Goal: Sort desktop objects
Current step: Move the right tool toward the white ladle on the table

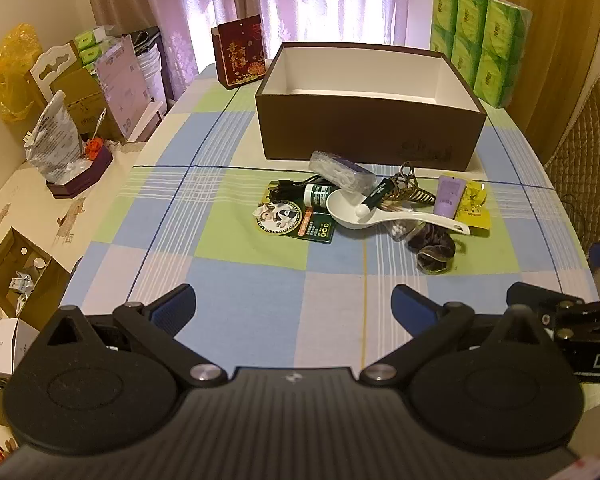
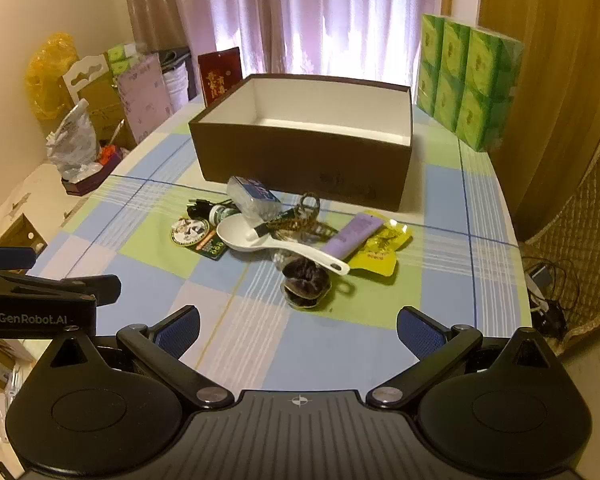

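Observation:
An open brown box (image 1: 370,128) (image 2: 300,156) with a white inside stands at the back of the checked tablecloth. In front of it lies a heap: a white spoon (image 1: 352,210) (image 2: 244,234), a clear packet (image 1: 340,170) (image 2: 252,196), a green card (image 1: 296,220), a purple tube (image 1: 448,196) (image 2: 354,236), a yellow pouch (image 1: 474,210) (image 2: 382,250), a hair claw (image 1: 406,186) and a brown scrunchie (image 1: 432,248) (image 2: 306,280). My left gripper (image 1: 294,304) is open and empty, short of the heap. My right gripper (image 2: 298,326) is open and empty too, just short of the scrunchie.
Green tissue packs (image 1: 480,48) (image 2: 466,80) stand at the back right. A red card holder (image 1: 240,52) stands at the back left. Boxes and bags crowd a side surface at the left (image 1: 72,120). A padded chair (image 1: 580,160) is at the right edge.

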Tool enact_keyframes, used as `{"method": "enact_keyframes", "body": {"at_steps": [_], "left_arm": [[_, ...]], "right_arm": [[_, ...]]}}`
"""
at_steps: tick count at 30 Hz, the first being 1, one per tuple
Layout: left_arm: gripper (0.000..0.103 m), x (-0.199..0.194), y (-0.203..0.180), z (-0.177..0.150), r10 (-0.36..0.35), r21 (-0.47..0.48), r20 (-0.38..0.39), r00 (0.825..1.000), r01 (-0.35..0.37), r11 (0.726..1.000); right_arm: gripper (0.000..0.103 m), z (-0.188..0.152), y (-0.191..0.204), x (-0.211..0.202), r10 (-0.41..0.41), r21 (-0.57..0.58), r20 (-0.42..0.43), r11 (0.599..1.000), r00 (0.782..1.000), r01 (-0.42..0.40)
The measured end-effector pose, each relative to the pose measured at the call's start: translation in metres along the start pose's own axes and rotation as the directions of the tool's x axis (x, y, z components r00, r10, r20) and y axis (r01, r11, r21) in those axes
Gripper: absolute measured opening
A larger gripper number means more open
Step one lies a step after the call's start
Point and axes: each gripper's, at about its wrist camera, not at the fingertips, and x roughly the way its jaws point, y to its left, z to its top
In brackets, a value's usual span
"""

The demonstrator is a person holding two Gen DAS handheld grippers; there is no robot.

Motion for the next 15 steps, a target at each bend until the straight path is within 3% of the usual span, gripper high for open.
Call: {"method": "enact_keyframes", "body": {"at_steps": [15], "left_arm": [[0.103,0.001,-0.004,-0.001,0.036,0.018,0.022,0.999,-0.037,0.999]], "right_arm": [[0.101,-0.004,-0.014,0.006,0.050,0.047,-0.018,0.998,0.999,-0.049]]}}
